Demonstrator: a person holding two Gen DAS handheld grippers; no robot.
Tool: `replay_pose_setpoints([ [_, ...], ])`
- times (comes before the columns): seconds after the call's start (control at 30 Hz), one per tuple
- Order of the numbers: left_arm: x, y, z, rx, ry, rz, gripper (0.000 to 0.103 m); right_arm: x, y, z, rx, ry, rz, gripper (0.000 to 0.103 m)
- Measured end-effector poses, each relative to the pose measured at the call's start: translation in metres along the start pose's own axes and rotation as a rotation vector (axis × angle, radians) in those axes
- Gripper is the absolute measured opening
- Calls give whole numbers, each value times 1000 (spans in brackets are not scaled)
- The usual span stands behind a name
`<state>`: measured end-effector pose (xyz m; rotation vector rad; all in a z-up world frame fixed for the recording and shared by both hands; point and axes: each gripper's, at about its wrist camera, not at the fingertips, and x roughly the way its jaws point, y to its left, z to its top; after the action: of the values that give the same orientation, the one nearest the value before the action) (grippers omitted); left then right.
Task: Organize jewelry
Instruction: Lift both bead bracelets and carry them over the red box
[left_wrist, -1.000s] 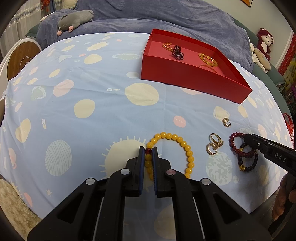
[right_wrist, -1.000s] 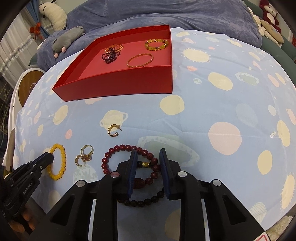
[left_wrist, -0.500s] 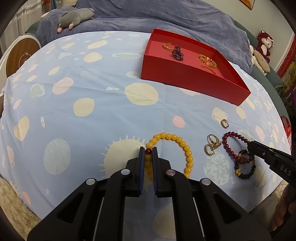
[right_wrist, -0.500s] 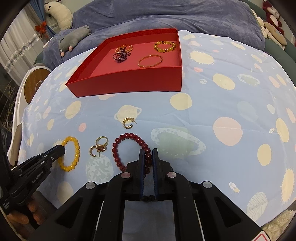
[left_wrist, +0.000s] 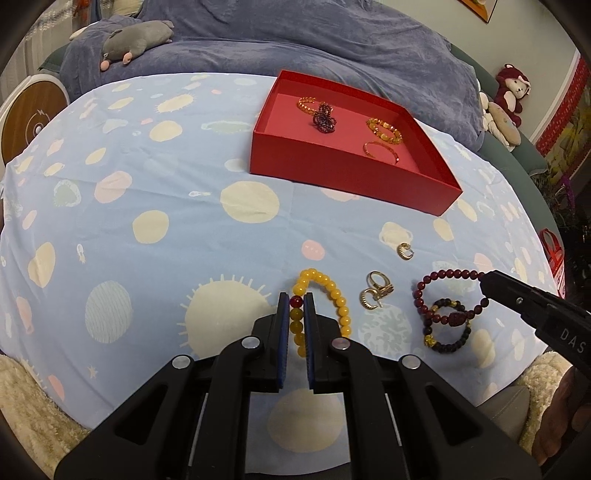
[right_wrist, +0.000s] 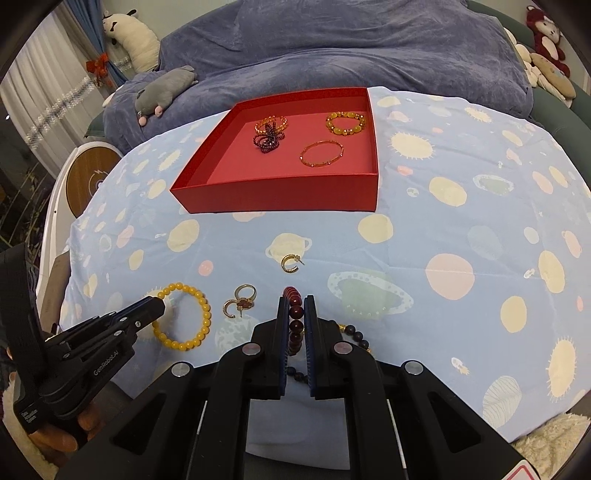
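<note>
Left wrist view: left tongs (left_wrist: 296, 300) clenched on the yellow bead bracelet (left_wrist: 322, 300), right tongs (right_wrist: 296, 303) on the dark red bracelet (right_wrist: 293, 314); both light, floppy, best pinched across beads

Planet-print tablecloth (left_wrist: 147, 192) with red tray (left_wrist: 343, 170), loose bracelets, rings.

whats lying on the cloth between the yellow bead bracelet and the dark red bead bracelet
A small cluster of gold rings lies between the yellow bead bracelet and dark red bead bracelet, clearest in the left wrist view.
</note>
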<state>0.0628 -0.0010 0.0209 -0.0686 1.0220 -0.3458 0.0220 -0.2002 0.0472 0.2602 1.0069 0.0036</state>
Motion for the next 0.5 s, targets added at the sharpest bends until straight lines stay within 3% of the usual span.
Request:
replay_pose_setpoints([
  [0.5,-40,-30,47,97,-66,-90,7,-29,-11,30,1,-73,-18,8],
])
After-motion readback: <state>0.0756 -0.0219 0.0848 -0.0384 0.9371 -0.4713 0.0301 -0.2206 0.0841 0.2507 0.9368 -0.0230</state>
